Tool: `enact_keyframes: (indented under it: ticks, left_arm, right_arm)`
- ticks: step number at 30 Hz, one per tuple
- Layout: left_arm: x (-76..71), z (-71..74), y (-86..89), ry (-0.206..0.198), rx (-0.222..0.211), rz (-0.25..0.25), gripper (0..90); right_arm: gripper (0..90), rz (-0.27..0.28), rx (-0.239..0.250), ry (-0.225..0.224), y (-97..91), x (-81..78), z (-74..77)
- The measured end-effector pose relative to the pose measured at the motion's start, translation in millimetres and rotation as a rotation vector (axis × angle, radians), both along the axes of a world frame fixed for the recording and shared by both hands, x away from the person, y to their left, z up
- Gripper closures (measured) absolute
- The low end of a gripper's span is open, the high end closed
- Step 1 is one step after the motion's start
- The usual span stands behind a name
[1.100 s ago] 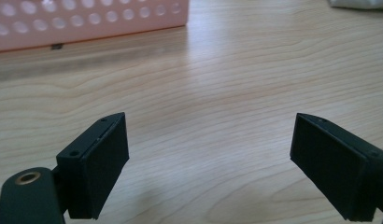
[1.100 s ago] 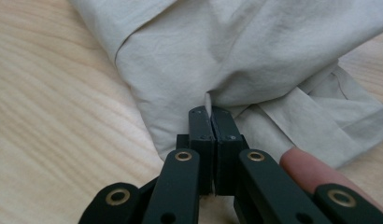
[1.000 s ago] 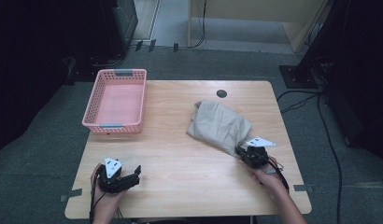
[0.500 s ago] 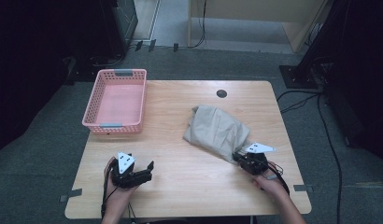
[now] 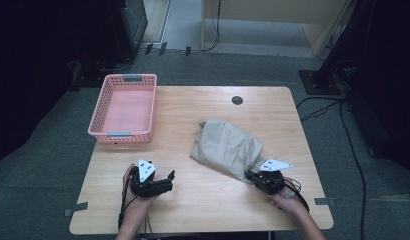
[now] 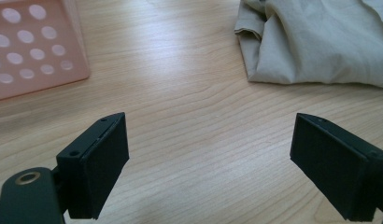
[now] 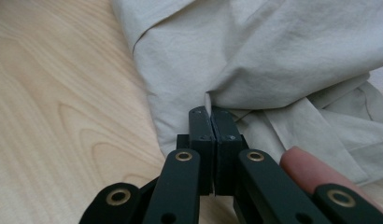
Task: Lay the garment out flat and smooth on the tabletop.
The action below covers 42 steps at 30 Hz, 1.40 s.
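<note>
The crumpled beige cloth (image 5: 227,147) lies on the right half of the wooden table (image 5: 203,210), its long axis running from the 11 o'clock end near the table's middle down to the 5 o'clock end by the right hand. At that lower end the right gripper (image 5: 251,175) has its jaws pressed together on a fold of the fabric; in the right gripper view the pads (image 7: 202,126) meet with a pinch of cloth (image 7: 255,60) between their tips, and a fingertip of the person shows beside the linkage. The left gripper (image 5: 169,176) rests at about 7 o'clock from the cloth, well apart from it, with its jaws wide apart over bare wood and nothing between them; from its own camera the near folded edge of the cloth (image 6: 292,42) lies ahead toward 1 o'clock. The right hand is thus the nearer one and already has its hold, so the coming move likely turns on the left gripper crossing toward 1 o'clock to reach the free edge. The pink basket (image 5: 105,102) stands at 10 o'clock from the cloth, on the table's far left, apart from it.
</note>
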<state>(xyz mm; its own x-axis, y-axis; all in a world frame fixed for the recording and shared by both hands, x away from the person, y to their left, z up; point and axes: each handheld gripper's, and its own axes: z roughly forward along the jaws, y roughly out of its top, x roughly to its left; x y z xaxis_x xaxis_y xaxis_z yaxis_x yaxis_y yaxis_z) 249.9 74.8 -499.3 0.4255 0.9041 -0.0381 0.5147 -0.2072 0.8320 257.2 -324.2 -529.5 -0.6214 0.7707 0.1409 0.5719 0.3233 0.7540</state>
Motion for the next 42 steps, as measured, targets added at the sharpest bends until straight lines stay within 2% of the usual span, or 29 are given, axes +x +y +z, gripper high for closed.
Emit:
enact_keyframes:
  ticks: [8, 13, 16, 17, 22, 23, 28, 32, 35, 39, 42]
  left_arm:
    - [4.5, -2.8, -6.8, 0.011, -0.011, -0.017, 12.3]
    - [8.0, -5.5, -12.9, 0.03, -0.049, -0.029, 14.5]
    - [10.8, -8.3, -18.7, 0.048, -0.049, -0.048, 15.0]
    - [10.8, -8.3, -18.7, 0.048, -0.049, -0.048, 20.3]
    - [13.5, -11.9, -24.5, 0.062, -0.041, -0.044, 28.6]
    - [14.1, -13.0, -25.8, 0.067, -0.037, -0.037, 32.9]
    - [17.1, -19.0, -32.6, 0.095, -0.038, -0.057, 47.6]
    - [19.1, -24.7, -35.9, 0.144, -0.028, -0.074, 69.7]
    - [18.2, -25.9, -36.1, 0.154, -0.022, -0.083, 80.9]
    - [15.2, -25.9, -34.1, 0.154, -0.003, -0.111, 84.8]
    - [13.6, -26.4, -28.5, 0.162, -0.024, -0.126, 86.2]
  right_arm:
    - [90.0, 0.071, 0.017, 0.019, 5.7, -5.2, 0.0]
    - [90.0, 0.101, 0.023, 0.027, 7.7, -6.5, -0.1]
    - [90.0, 0.148, 0.012, 0.024, 10.7, -8.7, 0.4]
    - [90.0, 0.158, 0.013, 0.027, 11.4, -9.2, 0.5]
    - [90.0, 0.189, 0.024, 0.036, 13.7, -11.1, 0.2]
    - [90.0, 0.196, 0.025, 0.038, 14.1, -11.4, 0.3]
    - [90.0, 0.208, 0.017, 0.039, 15.6, -12.4, 0.8]
    - [90.0, 0.206, 0.002, 0.034, 17.3, -13.3, 1.8]
    - [90.0, 0.21, -0.014, 0.029, 18.6, -13.1, 2.9]
    - [89.7, 0.216, -0.031, 0.018, 19.8, -13.7, 3.5]
    - [89.3, 0.205, -0.085, -0.005, 24.8, -17.0, 6.2]
